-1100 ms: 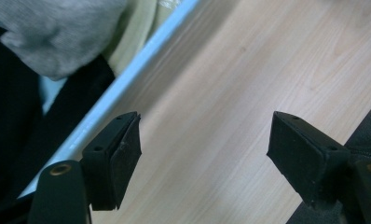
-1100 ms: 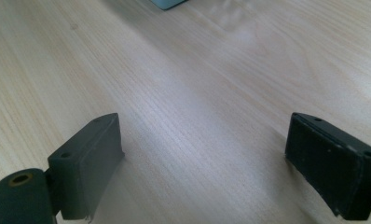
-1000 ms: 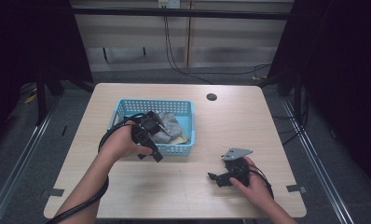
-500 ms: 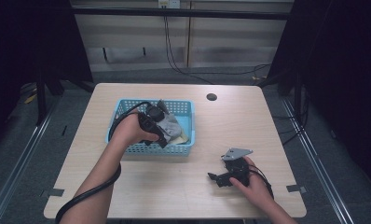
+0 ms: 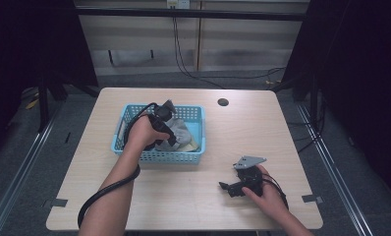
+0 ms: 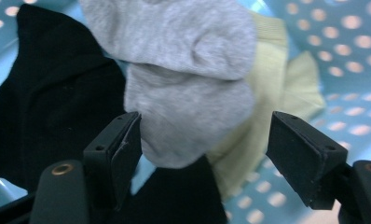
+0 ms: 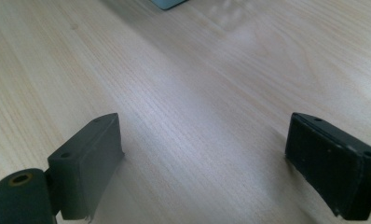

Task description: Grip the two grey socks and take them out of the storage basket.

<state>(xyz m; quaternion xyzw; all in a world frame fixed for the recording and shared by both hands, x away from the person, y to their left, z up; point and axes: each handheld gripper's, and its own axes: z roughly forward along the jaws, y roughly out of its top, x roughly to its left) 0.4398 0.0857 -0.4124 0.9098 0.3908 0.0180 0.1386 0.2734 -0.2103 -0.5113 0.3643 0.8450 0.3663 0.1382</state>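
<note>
**High view: left gripper down in the blue basket, fingers wide around a grey sock**

High view puts the blue basket (image 5: 193,156) left of centre on the pale wooden counter (image 5: 282,128). The person's left hand (image 5: 140,133) reaches up from the bottom of the frame and holds the left gripper (image 5: 170,140) inside the basket, over a heap of cloth. The right gripper (image 5: 227,187) lies low on the counter at the lower right of the frame, well apart from the basket, with the right hand (image 5: 268,195) behind it and its grey plate on top.

Left gripper view looks straight into the basket. A grey sock (image 6: 188,79) fills the upper middle of the frame, its rounded end hanging down between the two black fingers (image 6: 123,149). The fingers stand wide; the left one sits just beside the sock's edge, the right one is clear of it, and neither presses on the cloth. A black sock (image 6: 48,107) lies at the left and runs along the bottom under the grey one. A pale yellow-green sock (image 6: 277,88) lies at the right, partly under the grey sock, on the basket's dotted blue floor.

Right gripper view shows that gripper's fingers (image 7: 90,154) spread wide over bare wood grain with nothing between them. A corner of the basket peeks in at the top edge of the frame.
</note>
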